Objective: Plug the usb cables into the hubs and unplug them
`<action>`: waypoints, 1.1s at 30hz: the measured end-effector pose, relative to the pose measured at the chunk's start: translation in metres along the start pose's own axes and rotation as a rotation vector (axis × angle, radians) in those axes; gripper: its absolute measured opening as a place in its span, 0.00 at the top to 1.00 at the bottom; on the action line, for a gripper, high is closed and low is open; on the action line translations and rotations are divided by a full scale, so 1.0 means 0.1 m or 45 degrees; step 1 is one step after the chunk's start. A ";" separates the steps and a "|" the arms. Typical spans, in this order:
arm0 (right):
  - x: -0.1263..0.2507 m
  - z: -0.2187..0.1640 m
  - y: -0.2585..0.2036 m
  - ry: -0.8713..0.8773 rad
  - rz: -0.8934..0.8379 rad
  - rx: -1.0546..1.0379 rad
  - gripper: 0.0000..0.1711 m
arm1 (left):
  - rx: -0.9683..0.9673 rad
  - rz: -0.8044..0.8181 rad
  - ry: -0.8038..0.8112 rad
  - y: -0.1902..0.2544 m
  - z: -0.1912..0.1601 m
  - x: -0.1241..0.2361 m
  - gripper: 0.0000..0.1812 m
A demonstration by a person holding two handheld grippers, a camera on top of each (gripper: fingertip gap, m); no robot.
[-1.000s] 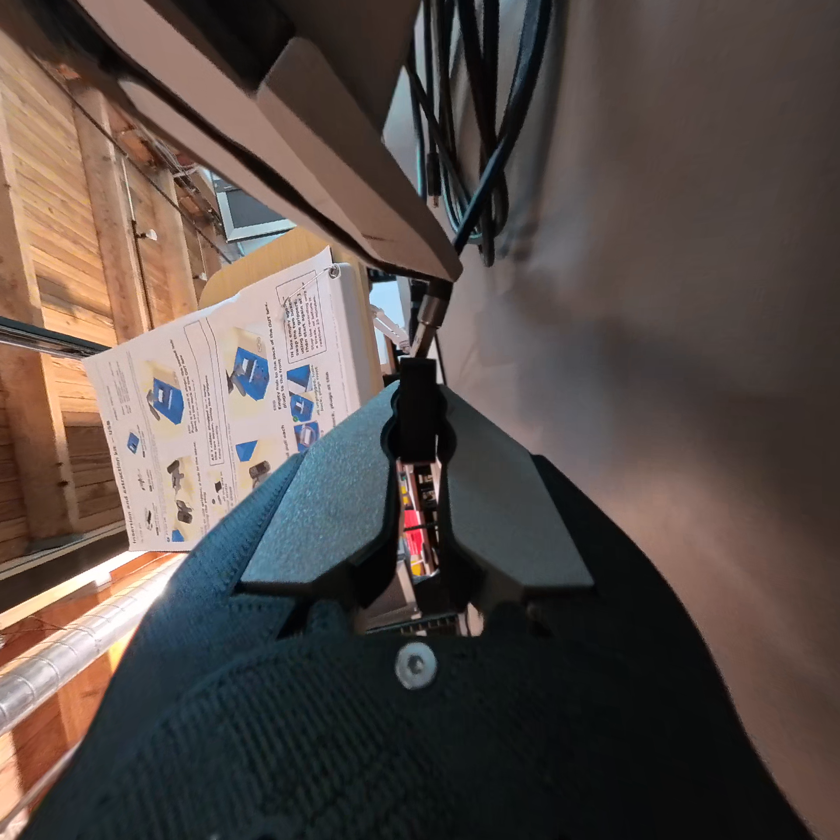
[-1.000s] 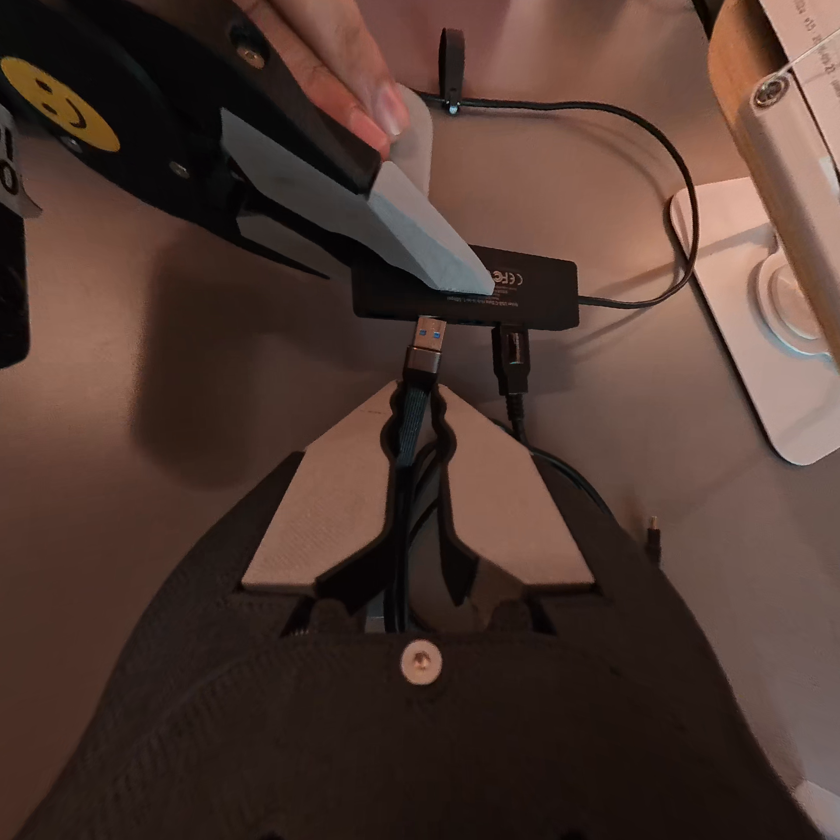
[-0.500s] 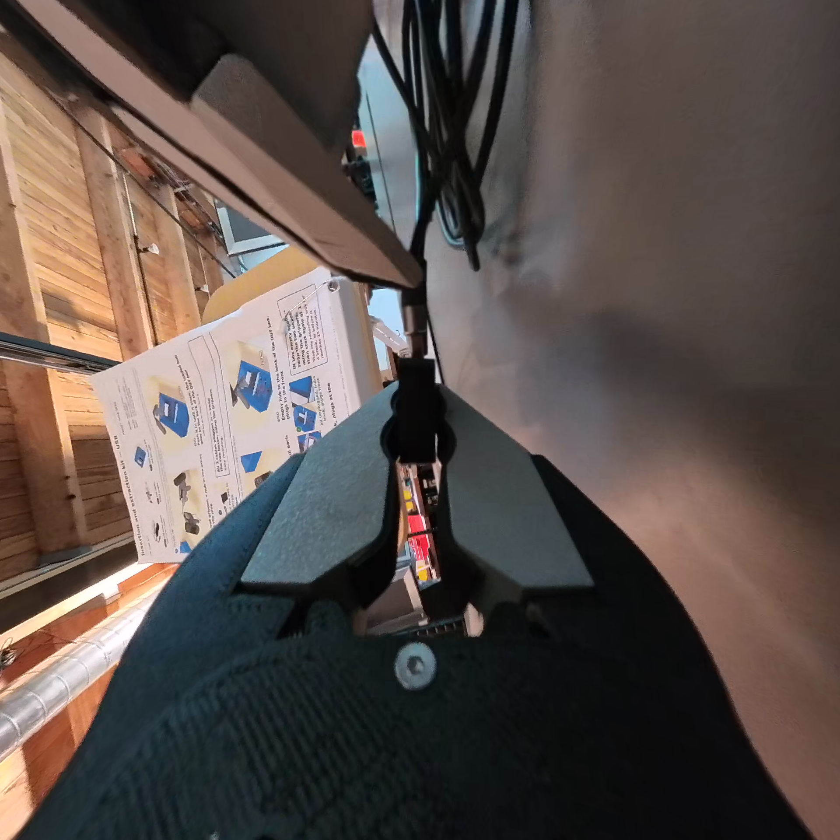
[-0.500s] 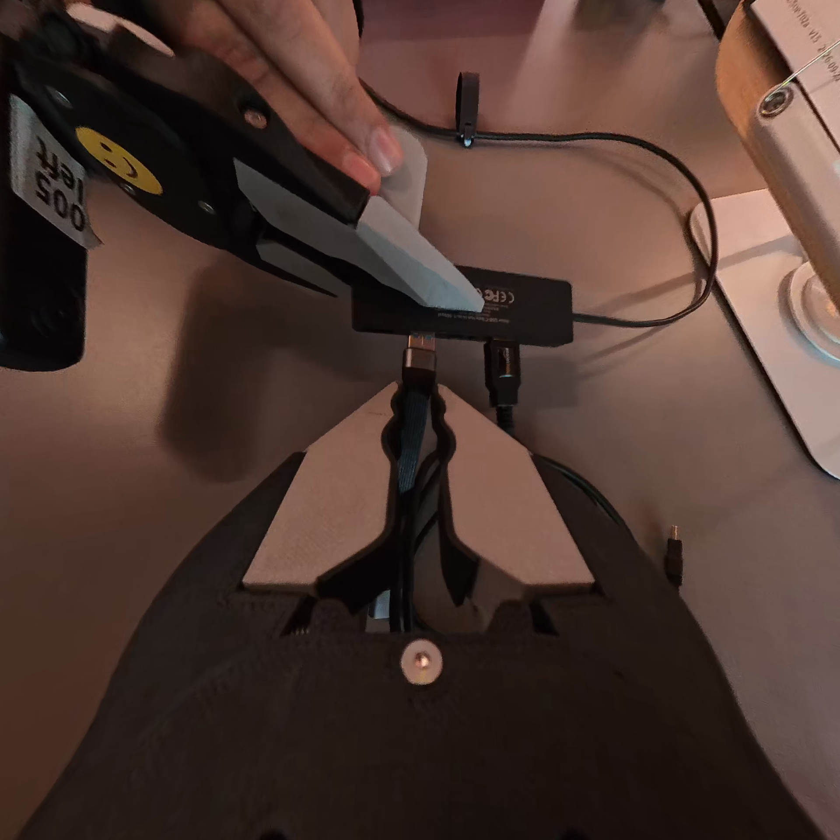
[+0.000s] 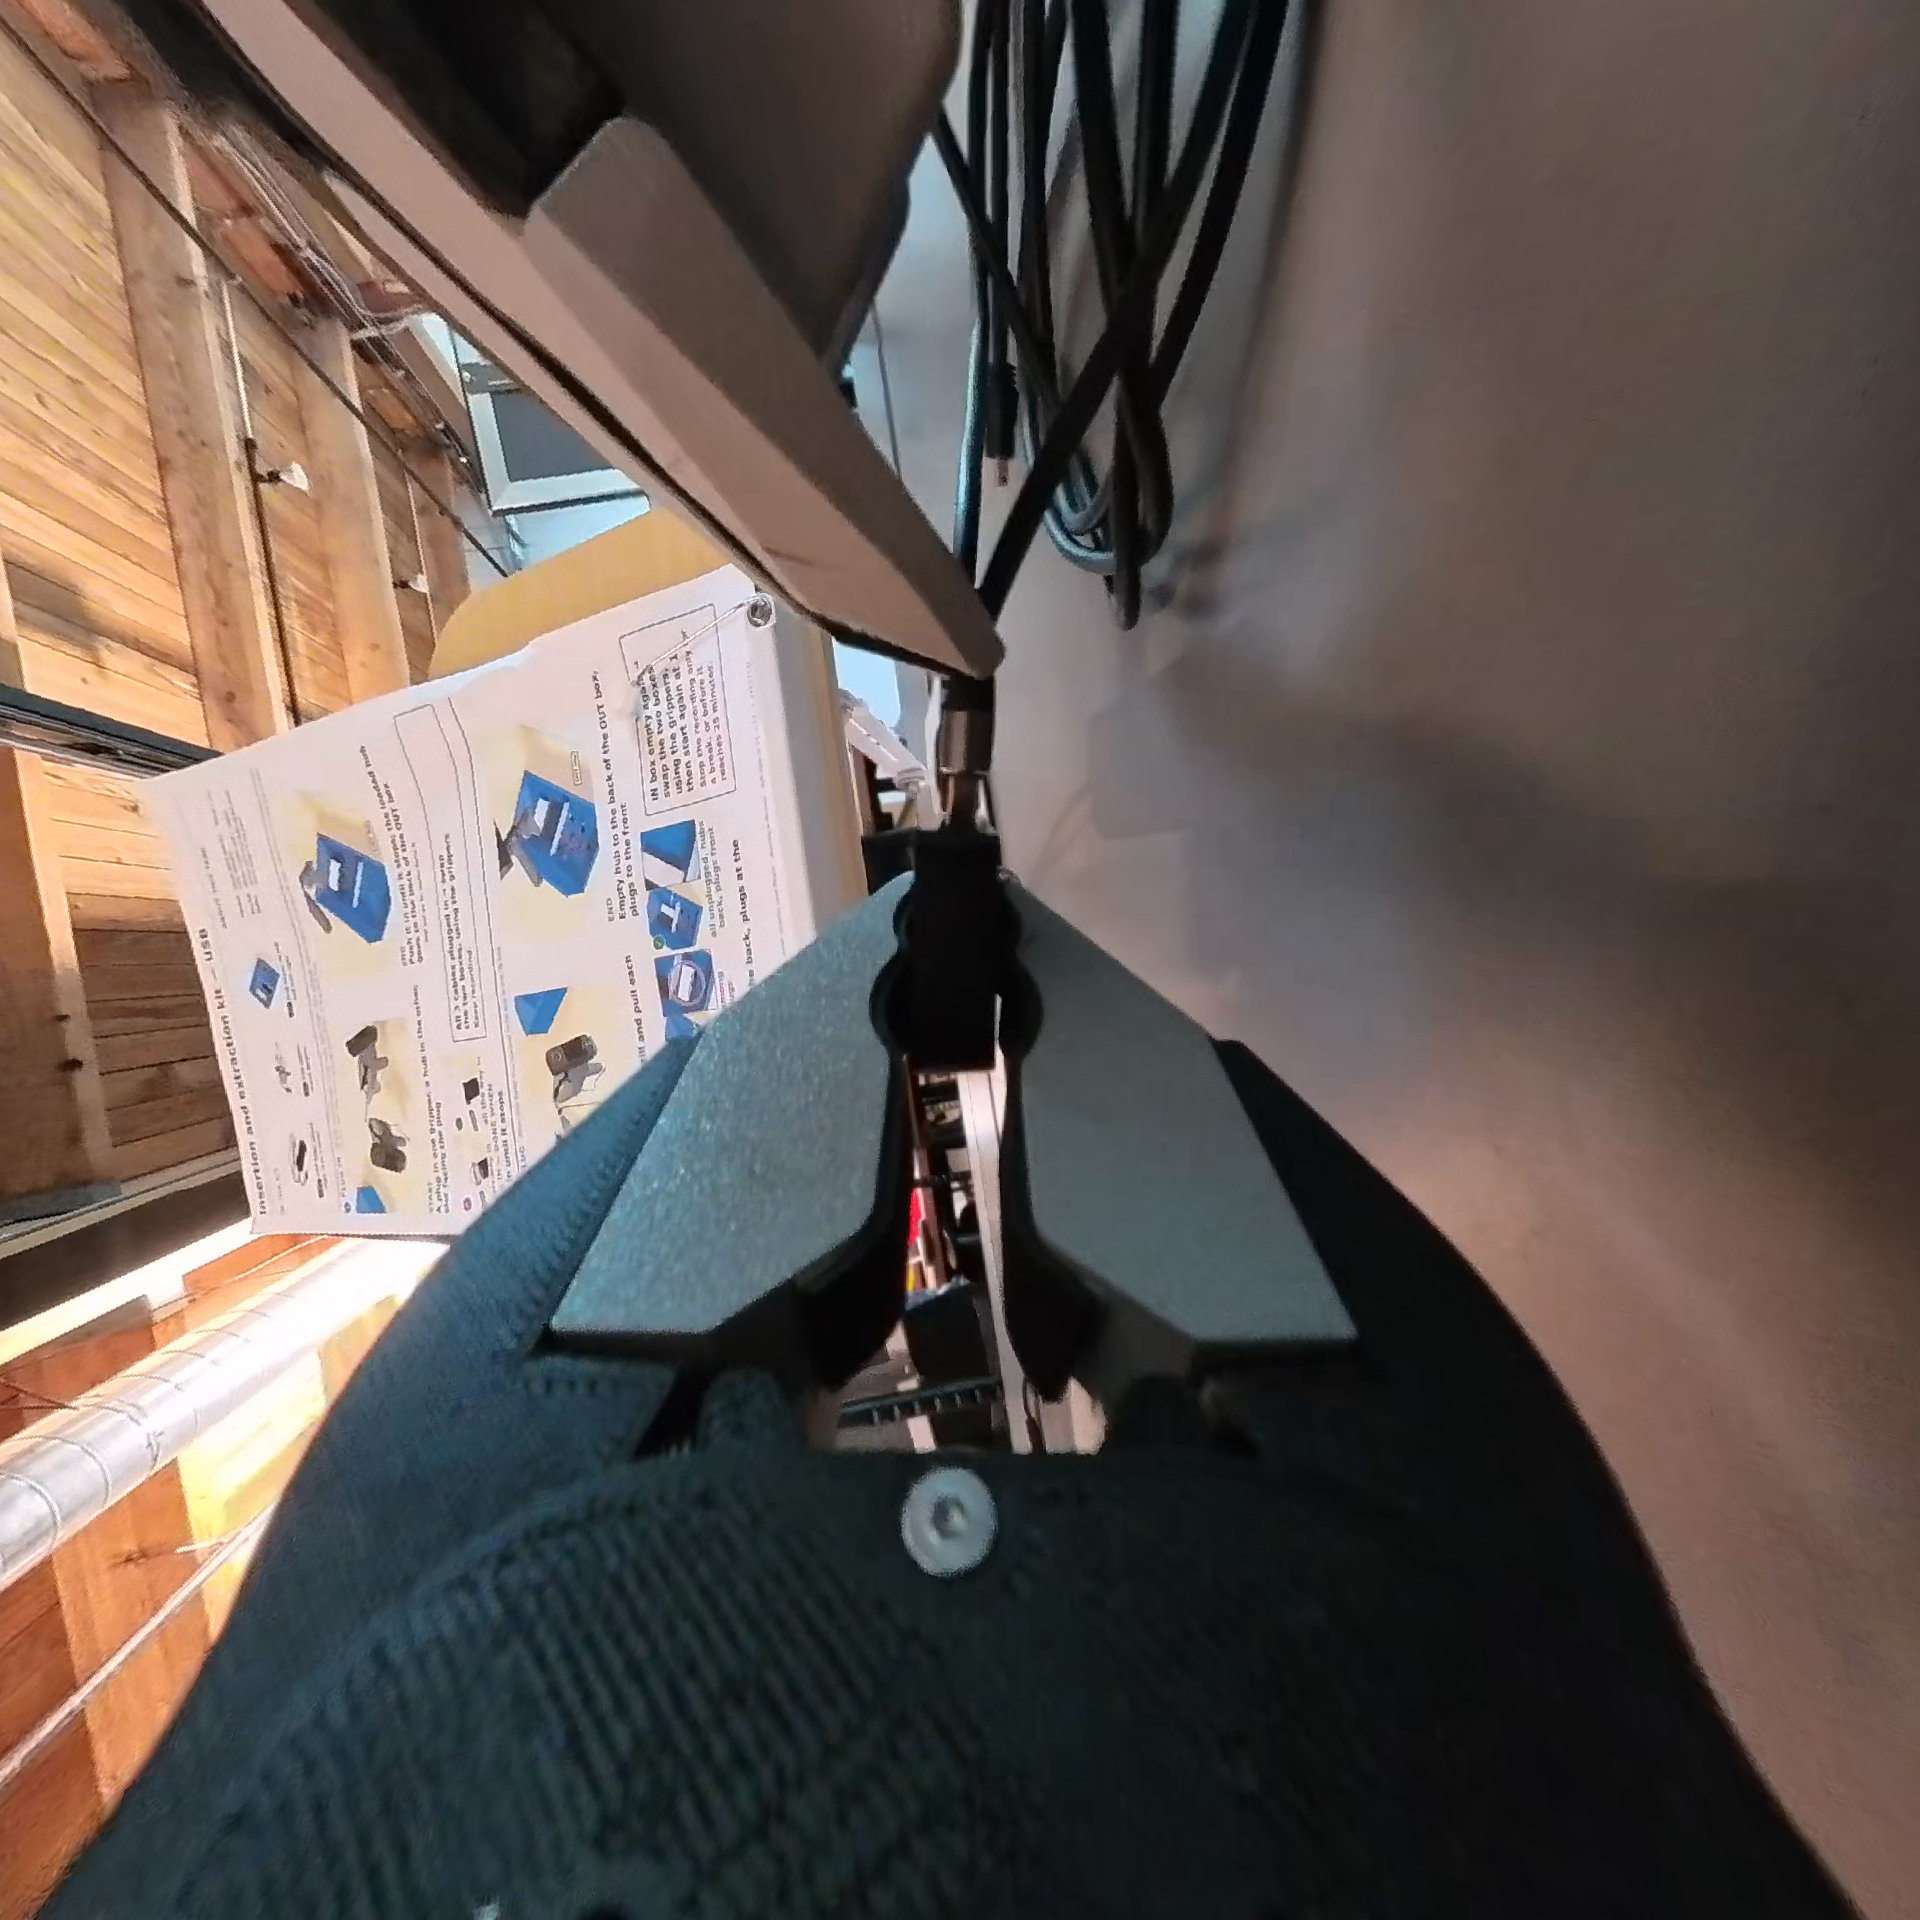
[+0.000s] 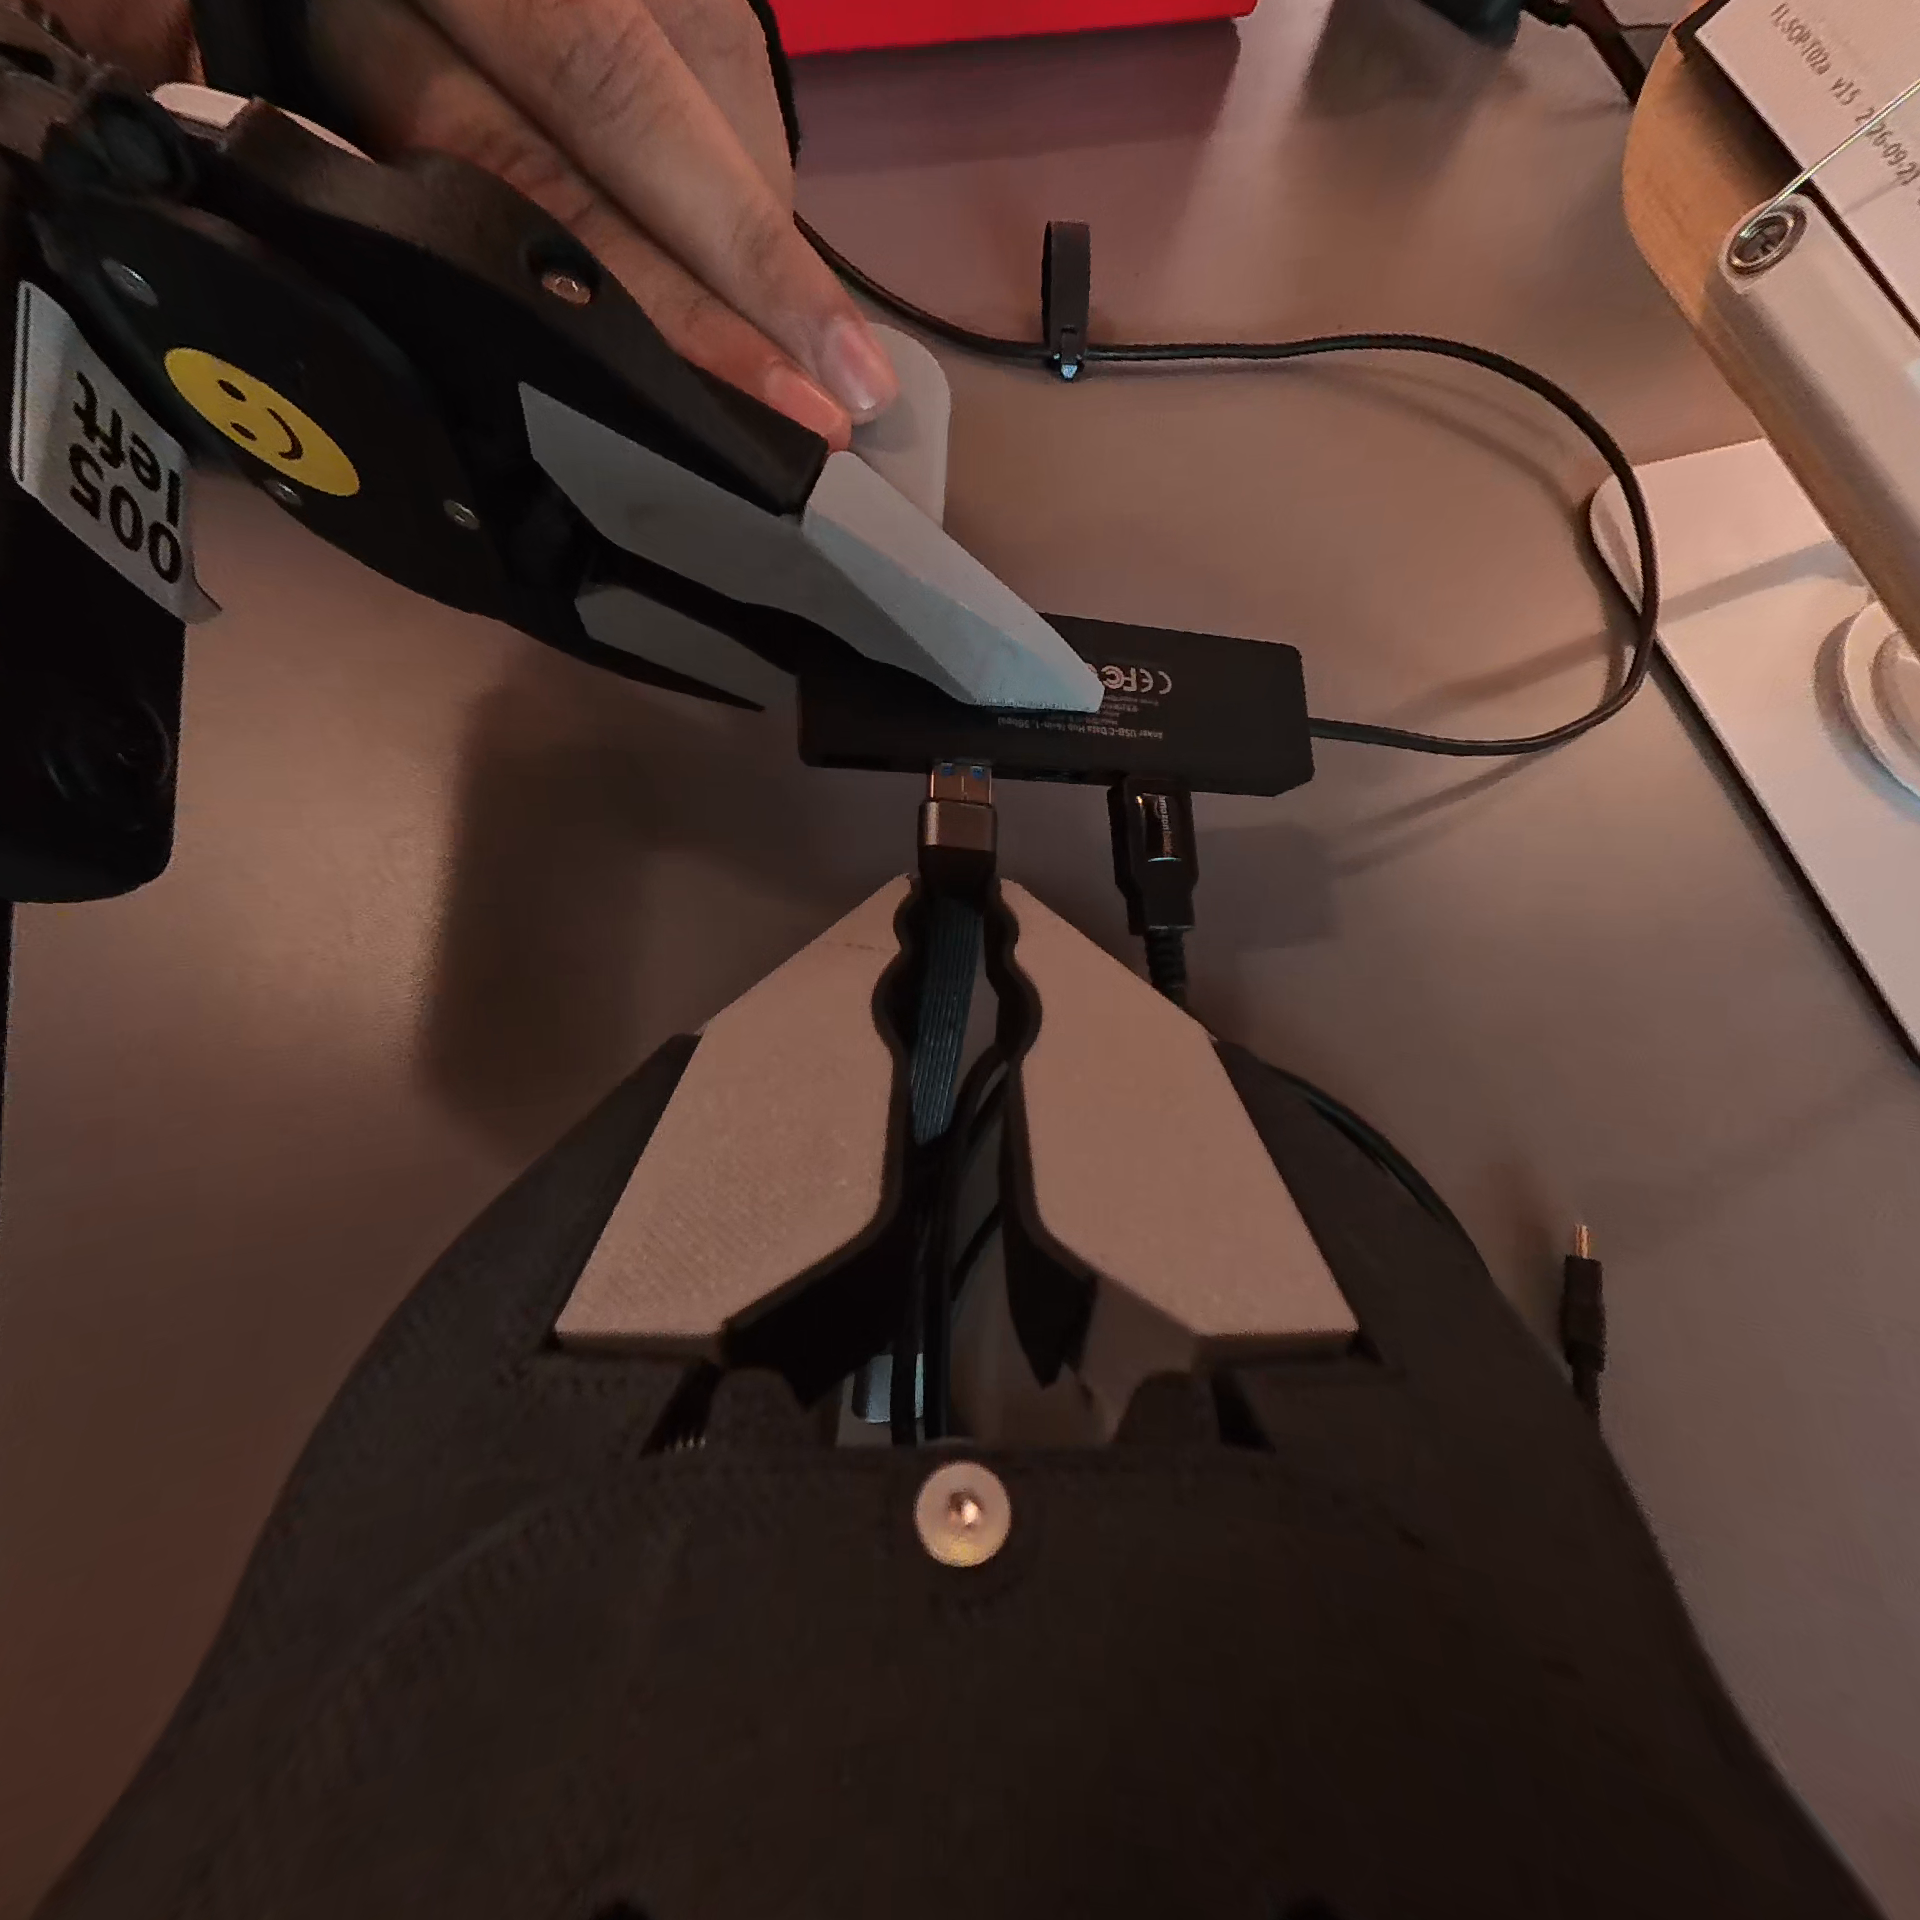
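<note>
Grey desk top (image 6: 416, 987) under dim warm light, w/ wood-plank wall (image 5: 114, 520) far left in my left wrist view and a printed instruction sheet (image 5: 468, 935) hanging off a white stand.

Black USB hub (image 6: 1195, 707) lies flat on the desk, centre of my right wrist view. My left gripper (image 6: 935, 665) comes in from the left, held by my hand (image 6: 644, 177), and is clamped on the hub's left end; in its own view the hub's edge (image 5: 951, 966) sits pinched between the two fingers.

My right gripper (image 6: 954, 935) is closed on a blue-grey flat cable (image 6: 945, 1018), just behind its metal-shell plug (image 6: 958, 831). Plug's blue-tongued tip (image 6: 964, 777) is at a port on the hub's near side; some of the metal shows outside the port, so can't tell how deep it sits.

Just right of it a black USB plug (image 6: 1153, 842) is seated in another port, braided cord running back toward me. Hub's own thin lead (image 6: 1558, 416) leaves its right end, loops far and left through a small black cable clip (image 6: 1065, 291). A loose small connector (image 6: 1581, 1288) lies on the desk near right. White base (image 6: 1714, 582) of the stand sits far right.
</note>
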State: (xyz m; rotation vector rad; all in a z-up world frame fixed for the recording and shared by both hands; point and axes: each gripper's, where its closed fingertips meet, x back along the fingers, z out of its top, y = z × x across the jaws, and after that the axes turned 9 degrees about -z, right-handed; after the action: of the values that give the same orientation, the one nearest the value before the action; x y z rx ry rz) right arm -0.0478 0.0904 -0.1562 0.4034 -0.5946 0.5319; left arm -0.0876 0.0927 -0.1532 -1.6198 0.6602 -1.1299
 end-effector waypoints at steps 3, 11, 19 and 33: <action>-0.02 -0.02 -0.01 -0.016 -0.003 0.014 0.96 | -0.019 -0.010 -0.027 0.02 0.00 -0.01 0.96; -0.04 -0.03 -0.02 -0.025 0.006 0.012 0.96 | -0.004 -0.045 -0.053 0.06 0.00 -0.01 0.96; -0.06 -0.02 -0.01 -0.027 -0.004 -0.023 0.96 | 0.003 -0.069 -0.104 0.10 0.03 -0.03 0.96; 0.19 0.25 0.29 0.230 -0.180 -0.102 0.85 | 0.326 -0.046 0.090 -0.09 -0.08 -0.02 0.95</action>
State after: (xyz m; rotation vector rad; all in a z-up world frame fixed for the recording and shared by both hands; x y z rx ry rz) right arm -0.0621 0.1078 -0.1197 0.3146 -0.4083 0.4029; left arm -0.0961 0.0937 -0.1454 -1.3836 0.5101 -1.2489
